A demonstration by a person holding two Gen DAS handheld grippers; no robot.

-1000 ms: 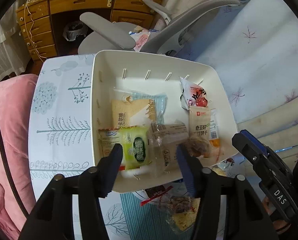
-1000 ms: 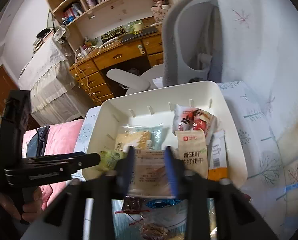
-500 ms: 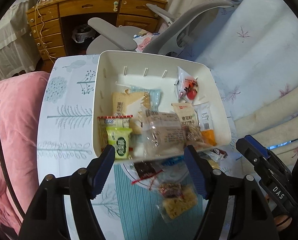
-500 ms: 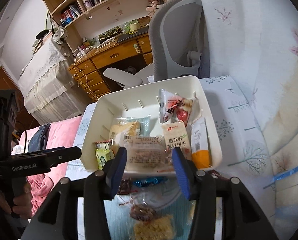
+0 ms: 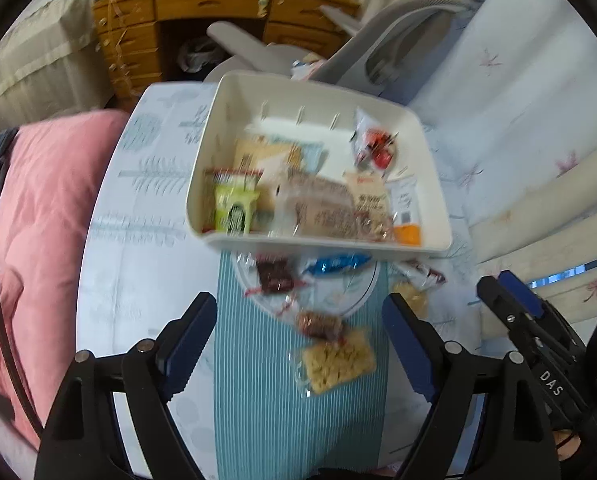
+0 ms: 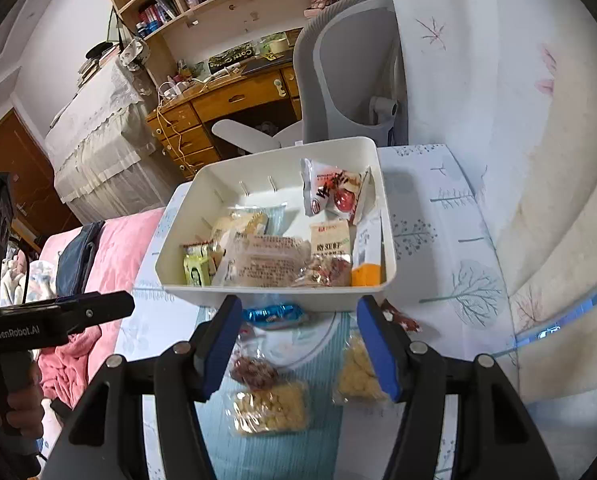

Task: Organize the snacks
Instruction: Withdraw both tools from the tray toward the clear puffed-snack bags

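Observation:
A white bin (image 5: 438, 208) (image 6: 178, 232) holds several snack packets, among them a green one (image 5: 234, 212) and a clear-wrapped brown one (image 6: 270, 260). On the teal mat (image 5: 258, 400) in front of it lie loose snacks: a yellow cracker pack (image 5: 338, 360) (image 6: 270, 408), a brown one (image 5: 318, 324), a blue wrapper (image 5: 334, 262) (image 6: 274, 314). My left gripper (image 5: 298, 344) is open and empty above the mat. My right gripper (image 6: 298, 344) is open and empty above the loose snacks.
A pink blanket (image 5: 38, 220) lies left of the small round table (image 5: 138, 240). A grey office chair (image 6: 350, 80) and a wooden desk (image 6: 234, 100) stand behind the bin. A floral bedsheet (image 6: 498, 120) rises on the right.
Both grippers have pulled back from the bin toward me and opened wider. The clear-wrapped brown packet was let go and now lies in the bin.

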